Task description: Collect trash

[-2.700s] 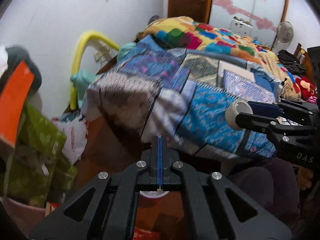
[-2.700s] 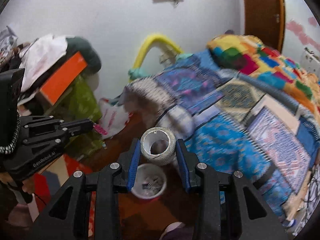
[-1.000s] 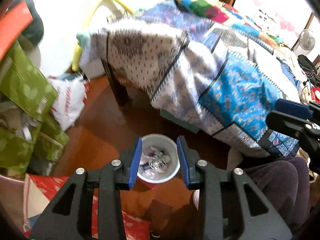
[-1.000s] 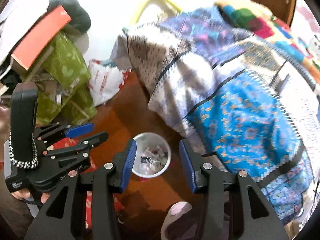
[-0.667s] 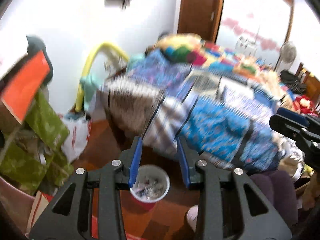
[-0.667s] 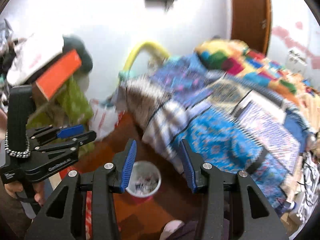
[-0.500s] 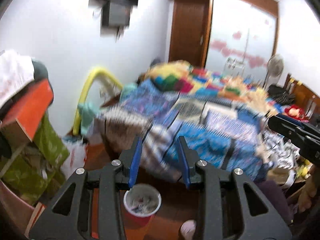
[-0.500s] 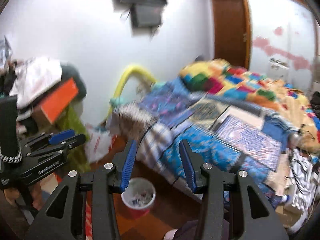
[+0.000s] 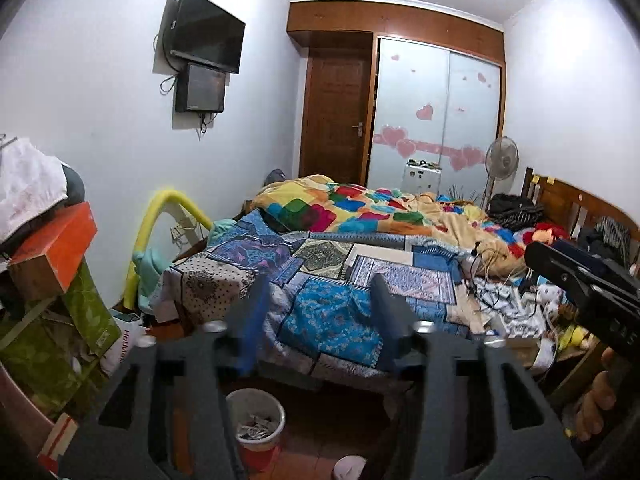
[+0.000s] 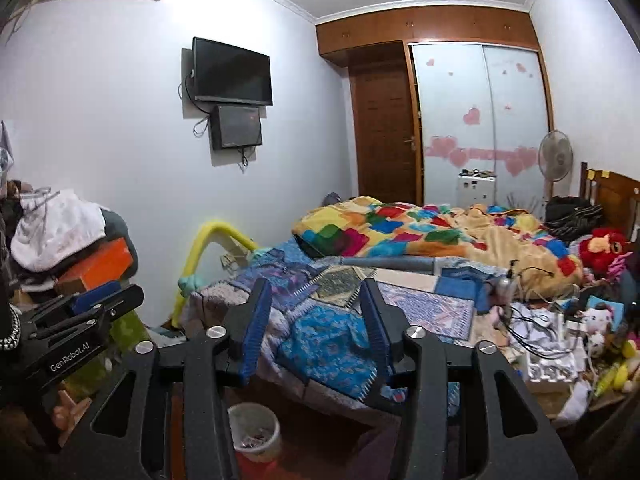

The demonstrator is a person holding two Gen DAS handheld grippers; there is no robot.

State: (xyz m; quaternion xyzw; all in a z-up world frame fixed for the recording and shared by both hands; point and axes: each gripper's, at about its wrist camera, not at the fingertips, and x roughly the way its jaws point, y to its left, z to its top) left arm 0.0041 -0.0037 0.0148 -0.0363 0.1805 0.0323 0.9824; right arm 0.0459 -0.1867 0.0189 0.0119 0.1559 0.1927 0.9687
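Note:
A small white-and-red trash bin (image 9: pixel 256 420) with scraps inside stands on the brown floor by the bed; it also shows in the right wrist view (image 10: pixel 255 432). My left gripper (image 9: pixel 318 312) is open and empty, held high above the bin and pointing across the bed. My right gripper (image 10: pixel 314 316) is open and empty, at a similar height. Loose papers, cables and small items (image 10: pixel 548 344) lie on the bed's right side. Each gripper appears at the other view's edge.
A bed with a patchwork quilt (image 9: pixel 340 276) fills the middle. Green bags and an orange box (image 9: pixel 56 256) are stacked at the left. A TV (image 10: pixel 232 72) hangs on the wall. A wardrobe, door and fan stand at the back.
The right gripper let go of the tape roll it held over the bin. Both grippers then tilted up from the bin toward the room. The left gripper opened.

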